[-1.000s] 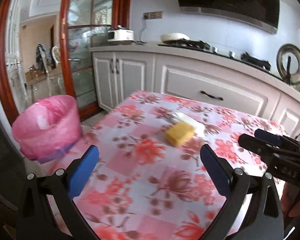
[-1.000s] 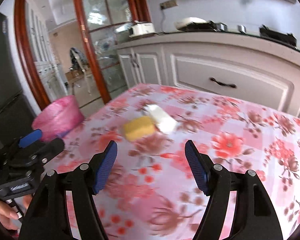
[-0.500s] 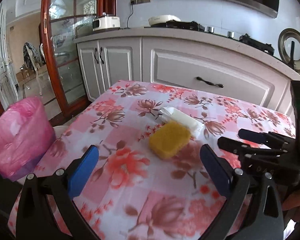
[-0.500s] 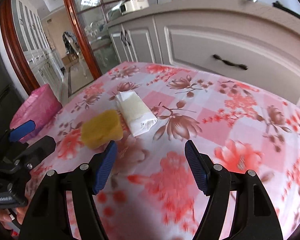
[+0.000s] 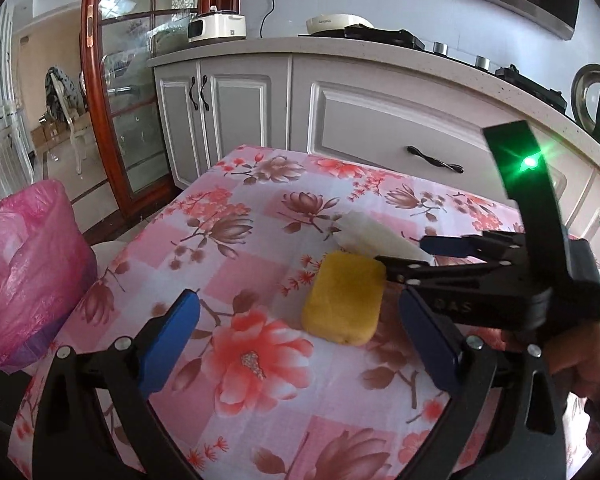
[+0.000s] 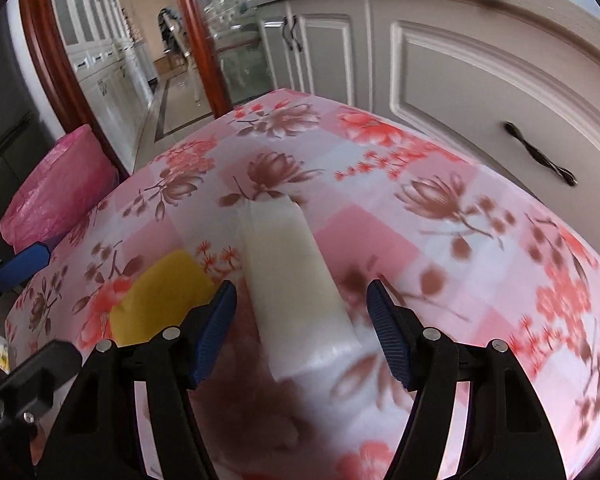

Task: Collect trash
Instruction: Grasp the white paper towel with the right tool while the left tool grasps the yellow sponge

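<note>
A yellow sponge (image 5: 343, 297) and a white tissue pack (image 5: 374, 237) lie side by side on the floral tablecloth (image 5: 236, 264). My left gripper (image 5: 300, 334) is open, a little short of the sponge. My right gripper (image 6: 300, 316) is open, with the near end of the white pack (image 6: 292, 276) between its blue pads, apart from both. The sponge (image 6: 164, 292) lies just left of its left finger. The right gripper also shows in the left wrist view (image 5: 424, 256), over the pack.
A bin lined with a pink bag (image 5: 28, 264) stands on the floor off the table's left edge; it also shows in the right wrist view (image 6: 56, 188). Grey kitchen cabinets (image 5: 340, 120) run behind the table. A glass door (image 5: 124, 72) is at the left.
Both grippers have moved forward toward the sponge and pack. The right gripper has dropped low so the white pack now sits between its open fingers.
</note>
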A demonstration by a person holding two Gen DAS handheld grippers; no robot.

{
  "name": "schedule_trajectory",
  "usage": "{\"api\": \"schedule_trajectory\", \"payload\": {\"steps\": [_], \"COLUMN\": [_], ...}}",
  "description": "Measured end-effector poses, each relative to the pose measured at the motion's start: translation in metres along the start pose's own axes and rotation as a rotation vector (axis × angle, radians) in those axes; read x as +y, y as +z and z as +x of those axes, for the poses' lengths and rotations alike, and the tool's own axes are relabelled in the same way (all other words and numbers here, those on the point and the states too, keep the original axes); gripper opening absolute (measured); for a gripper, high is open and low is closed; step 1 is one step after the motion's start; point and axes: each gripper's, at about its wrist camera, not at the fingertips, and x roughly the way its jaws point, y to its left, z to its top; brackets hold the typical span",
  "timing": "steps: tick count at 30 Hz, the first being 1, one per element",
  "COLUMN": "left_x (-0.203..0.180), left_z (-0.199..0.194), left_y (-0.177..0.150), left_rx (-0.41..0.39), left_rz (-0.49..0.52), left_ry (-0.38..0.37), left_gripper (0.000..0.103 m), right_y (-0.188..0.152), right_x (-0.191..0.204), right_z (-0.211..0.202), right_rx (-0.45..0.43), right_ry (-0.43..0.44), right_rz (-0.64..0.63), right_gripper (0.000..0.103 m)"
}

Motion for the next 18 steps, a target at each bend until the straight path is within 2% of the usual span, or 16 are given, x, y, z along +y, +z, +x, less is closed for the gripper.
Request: {"api": "schedule_trajectory", "payload": {"steps": [5,13,18], "left_x": [0.003,-0.010,-0.025], "left_z": [0.010,0.024,0.049], "left_y": [0.004,0.006,0.007], "left_rx": [0.022,0.041,0.120], "left_rz": [-0.009,0.012,0.011], "left_ry": [-0.007,-0.006,0.003], "left_gripper": [0.096,0.095,0.079], "right_y": [-0.001,-0.015,-0.021], "right_x": [-0.004,-0.034,-0.044], "right_z": [-0.004,-0.041,-0.056], "right_rx": [-0.021,-0.094,-0.119], "right_ry": [0.017,-0.012,-0.002], "right_rz": [0.007,0.086,0.114], "right_gripper": [0.040,0.037,0.037]}}
